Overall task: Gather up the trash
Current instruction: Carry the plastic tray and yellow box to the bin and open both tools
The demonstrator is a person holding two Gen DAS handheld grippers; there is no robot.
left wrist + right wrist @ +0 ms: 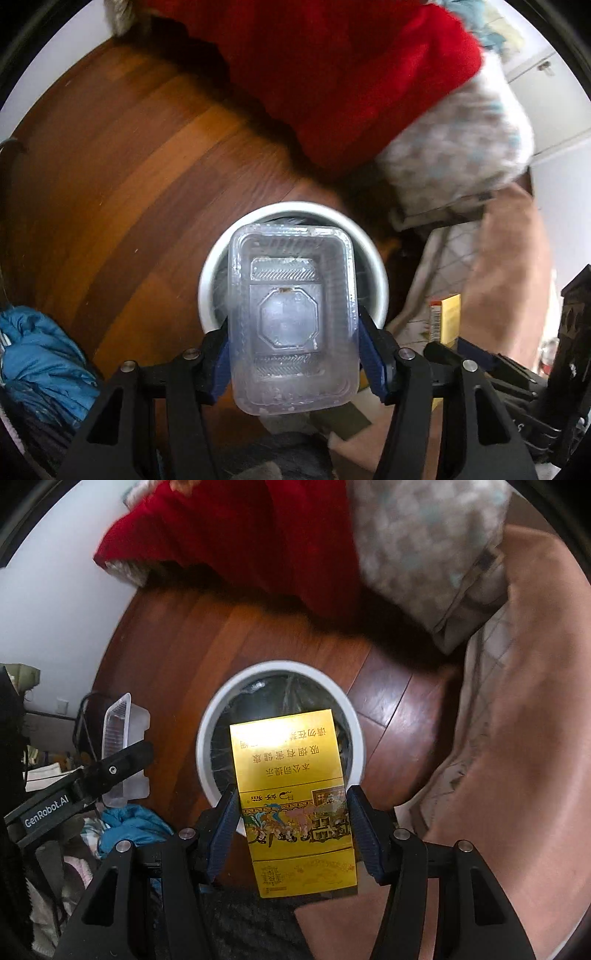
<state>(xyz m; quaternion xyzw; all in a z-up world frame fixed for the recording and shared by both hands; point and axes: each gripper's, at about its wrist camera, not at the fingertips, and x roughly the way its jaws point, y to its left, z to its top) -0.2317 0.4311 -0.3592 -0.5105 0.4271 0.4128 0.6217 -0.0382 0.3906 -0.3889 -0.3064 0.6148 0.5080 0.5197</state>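
Observation:
My left gripper (pixel 291 332) is shut on a clear plastic food container (pixel 291 317) and holds it above a round white trash bin (pixel 210 273) on the wooden floor. My right gripper (pixel 291 805) is shut on a yellow cigarette carton (pixel 291 797) and holds it over the same bin (pixel 207 731), which has a dark liner inside. The right wrist view shows the left gripper (pixel 110 771) and its container (pixel 122 746) from the side at the left. The left wrist view shows the yellow carton (pixel 448 317) at the right.
A red blanket (pixel 332 74) and a patterned pillow (pixel 454 147) lie beyond the bin. A pink-beige cover (pixel 517 738) lies at the right. Blue clothing (pixel 40 354) lies on the floor at the left. White walls stand behind.

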